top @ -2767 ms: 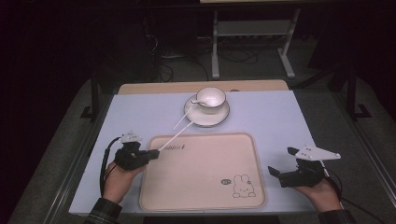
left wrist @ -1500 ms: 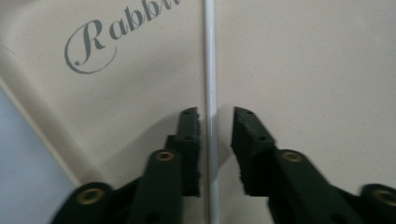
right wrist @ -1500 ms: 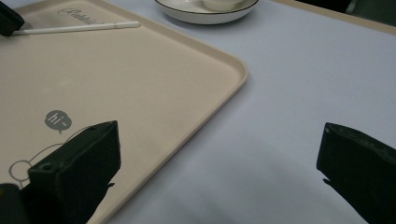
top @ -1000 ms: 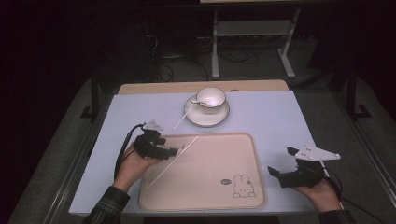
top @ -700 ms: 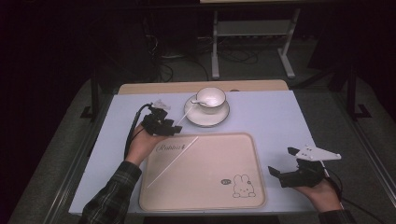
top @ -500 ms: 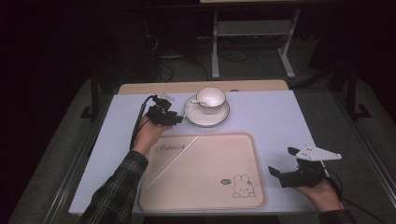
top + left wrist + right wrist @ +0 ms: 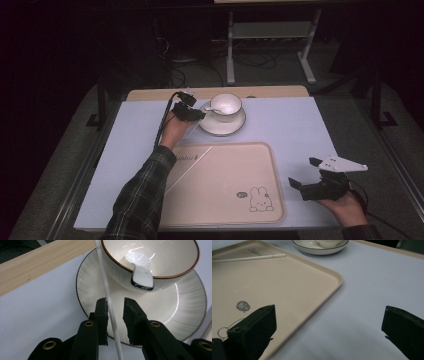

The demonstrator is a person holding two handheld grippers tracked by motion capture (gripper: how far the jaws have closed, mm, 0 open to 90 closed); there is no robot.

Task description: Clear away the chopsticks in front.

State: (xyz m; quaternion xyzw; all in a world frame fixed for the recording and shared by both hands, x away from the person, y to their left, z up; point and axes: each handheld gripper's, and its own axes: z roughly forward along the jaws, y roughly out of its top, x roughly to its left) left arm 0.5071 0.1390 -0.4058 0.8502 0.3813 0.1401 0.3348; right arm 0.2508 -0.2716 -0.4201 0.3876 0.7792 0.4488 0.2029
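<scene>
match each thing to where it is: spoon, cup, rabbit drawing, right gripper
1 spoon
2 cup
3 rabbit drawing
4 right gripper

a printed on the tray
b open, just right of the tray
c in the cup
d on the saucer

Pairs: 1-c, 2-d, 3-a, 4-b

The room is dark, with light falling mostly on the bench, whose pale blue top has a wooden strip along its far edge. Grey carpet lies around it. At the top centre of the frame, a metal rack stands among loose cables.
</scene>
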